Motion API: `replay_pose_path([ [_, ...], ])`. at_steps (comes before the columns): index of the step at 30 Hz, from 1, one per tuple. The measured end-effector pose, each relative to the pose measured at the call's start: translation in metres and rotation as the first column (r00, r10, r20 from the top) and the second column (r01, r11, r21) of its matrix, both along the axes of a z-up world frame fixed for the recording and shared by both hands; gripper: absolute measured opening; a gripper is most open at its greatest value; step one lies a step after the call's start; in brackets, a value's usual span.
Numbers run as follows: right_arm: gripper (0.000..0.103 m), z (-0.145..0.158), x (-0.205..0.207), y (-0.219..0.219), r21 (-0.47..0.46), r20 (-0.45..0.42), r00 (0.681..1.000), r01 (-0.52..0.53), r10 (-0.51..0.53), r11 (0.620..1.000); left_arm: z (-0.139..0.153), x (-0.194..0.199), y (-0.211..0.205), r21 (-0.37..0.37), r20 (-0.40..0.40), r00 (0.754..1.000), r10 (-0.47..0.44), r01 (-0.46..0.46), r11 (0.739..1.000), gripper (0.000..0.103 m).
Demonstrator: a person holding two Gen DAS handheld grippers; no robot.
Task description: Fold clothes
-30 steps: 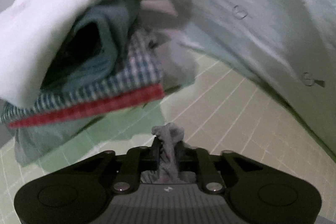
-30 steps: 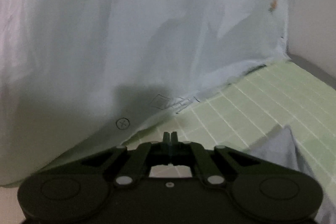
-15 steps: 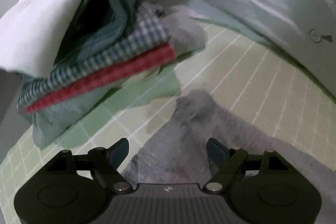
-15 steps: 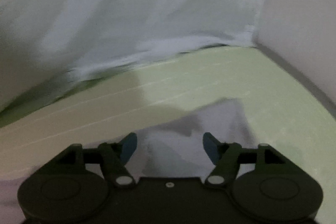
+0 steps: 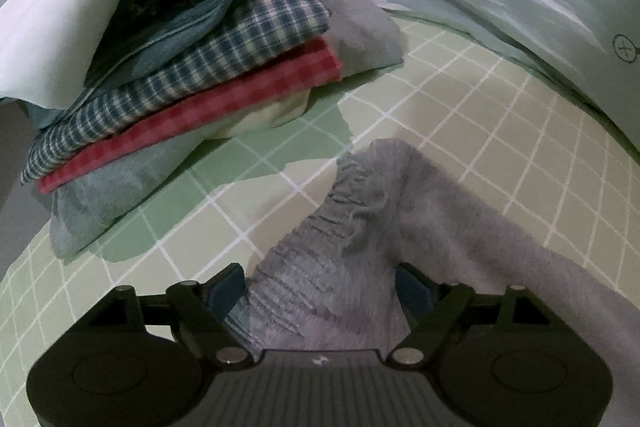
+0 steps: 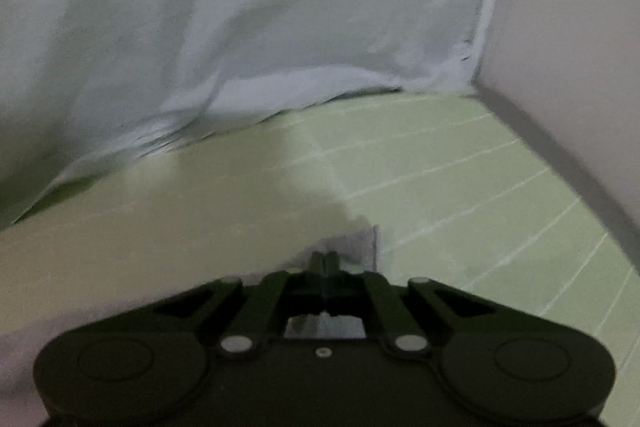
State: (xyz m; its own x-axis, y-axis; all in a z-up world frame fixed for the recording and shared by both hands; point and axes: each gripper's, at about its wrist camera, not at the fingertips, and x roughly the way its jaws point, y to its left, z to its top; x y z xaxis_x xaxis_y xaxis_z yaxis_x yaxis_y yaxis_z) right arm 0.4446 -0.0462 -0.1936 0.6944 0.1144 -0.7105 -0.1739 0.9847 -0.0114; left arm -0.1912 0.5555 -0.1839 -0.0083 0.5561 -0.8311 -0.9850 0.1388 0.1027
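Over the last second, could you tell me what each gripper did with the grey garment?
The left gripper was shut on a bunch of the grey garment a second ago; it has let go, and the cloth lies on the mat between its open fingers. The right gripper opened, then shut on a corner of the garment. The folded stack stayed put.

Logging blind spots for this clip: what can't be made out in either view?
- Left wrist: grey garment's full shape, cut off by the frame edge and left gripper.
- Left wrist: lower layers of the folded stack, hidden underneath.
- Right wrist: what the right gripper pinches; motion blur.
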Motion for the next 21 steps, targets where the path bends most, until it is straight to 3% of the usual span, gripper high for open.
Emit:
replay_pose_path([
  [2,0.000,0.002,0.016,-0.006,0.009,0.016,0.998,0.061,-0.062,0.998,-0.001,0.000,0.002,-0.001,0.003,1.000,0.007,-0.007,1.000,0.087],
  [8,0.004,0.009,0.036,-0.017,-0.038,0.012,0.994,0.113,-0.113,0.993,-0.001,-0.005,0.005,-0.016,0.023,0.999,0.035,-0.035,0.999,0.092],
  [9,0.013,0.012,0.034,-0.020,-0.043,0.008,0.994,0.108,-0.108,0.993,-0.001,-0.006,0.006,-0.022,0.030,0.999,0.042,-0.042,0.999,0.091],
  [10,0.040,0.017,0.025,-0.024,-0.023,0.016,0.994,0.109,-0.108,0.994,0.000,-0.006,0.005,-0.023,0.031,0.999,0.045,-0.044,0.999,0.091],
  [12,0.079,0.028,0.004,-0.032,0.023,0.037,0.993,0.111,-0.111,0.994,0.005,-0.005,0.002,-0.015,0.023,0.999,0.036,-0.035,0.999,0.091],
  [15,0.092,0.044,-0.032,-0.046,0.110,0.050,0.993,0.101,-0.107,0.989,0.015,-0.004,-0.008,0.016,0.025,1.000,0.000,-0.001,1.000,0.091],
  [16,0.102,0.047,-0.048,-0.052,0.159,0.045,0.994,0.087,-0.096,0.983,0.020,-0.005,-0.012,0.027,0.031,0.999,-0.015,0.014,1.000,0.091],
  [21,0.103,0.058,-0.138,-0.077,0.362,0.009,0.999,0.032,-0.038,0.931,0.054,-0.020,-0.050,0.110,0.097,0.989,-0.116,0.105,0.988,0.096],
])
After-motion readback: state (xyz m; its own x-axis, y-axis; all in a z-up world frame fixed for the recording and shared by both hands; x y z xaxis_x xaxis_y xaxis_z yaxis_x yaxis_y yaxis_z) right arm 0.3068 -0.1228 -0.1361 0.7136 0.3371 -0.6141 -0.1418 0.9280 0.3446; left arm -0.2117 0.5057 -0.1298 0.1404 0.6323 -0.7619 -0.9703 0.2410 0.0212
